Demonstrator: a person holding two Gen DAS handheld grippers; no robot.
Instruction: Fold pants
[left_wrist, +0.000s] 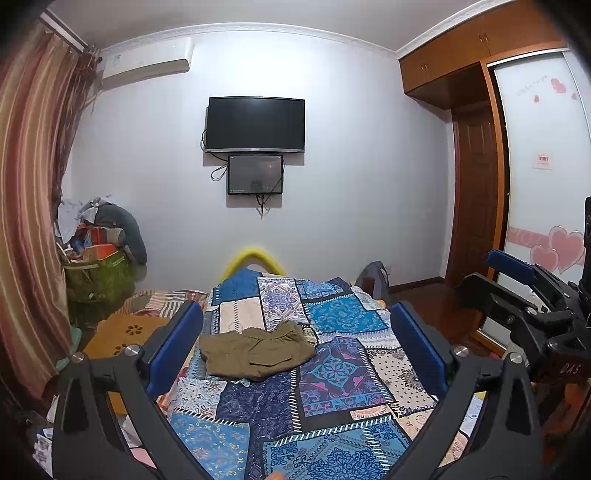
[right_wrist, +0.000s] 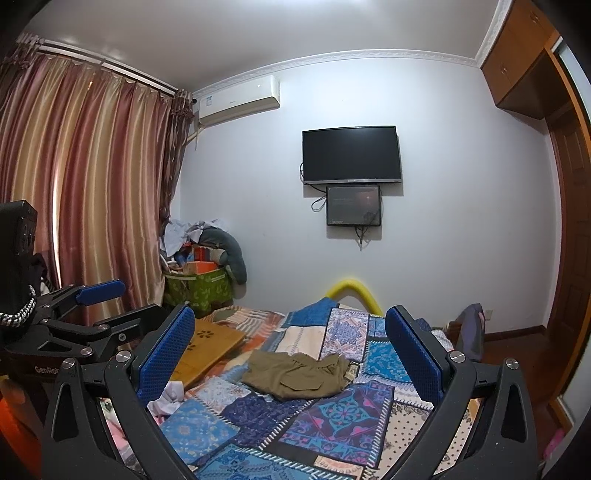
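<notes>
Though rumpled, pants: olive-green shorts-length pants (left_wrist: 256, 350) lie in a loose heap on the patchwork bedspread (left_wrist: 332, 373), about mid-bed and toward its left side; a flap pocket faces up and the gathered waistband sits at the far edge.
Fold state: partly doubled over and creased, not a neat flat packet; this could fit pants waiting to be spread or a rough fold part-way along, and I cannot tell which.
Handling: probably light, soft, limp cloth that will sag and drag; not fragile, not slippery on the textured bedspread.
Where to take hold: likely the waistband corners or the hem corners, one per gripper, pinching a single layer edge so the cloth lifts cleanly.
Left gripper: left gripper (left_wrist: 295, 343) has its blue pads spread wide, holding nothing, above the near end of the bed and well short of the pants.
Right gripper: right gripper (right_wrist: 290, 354) is likewise spread wide and empty, beside the left one, aimed at the pants.
Edges: a wooden lap tray (right_wrist: 203, 347) lies just left of the pants near the bed's left edge; a white crumpled cloth (right_wrist: 168, 400) sits nearer.
Open room: bare bedspread to the right and in front of the pants gives space for spreading.
</notes>
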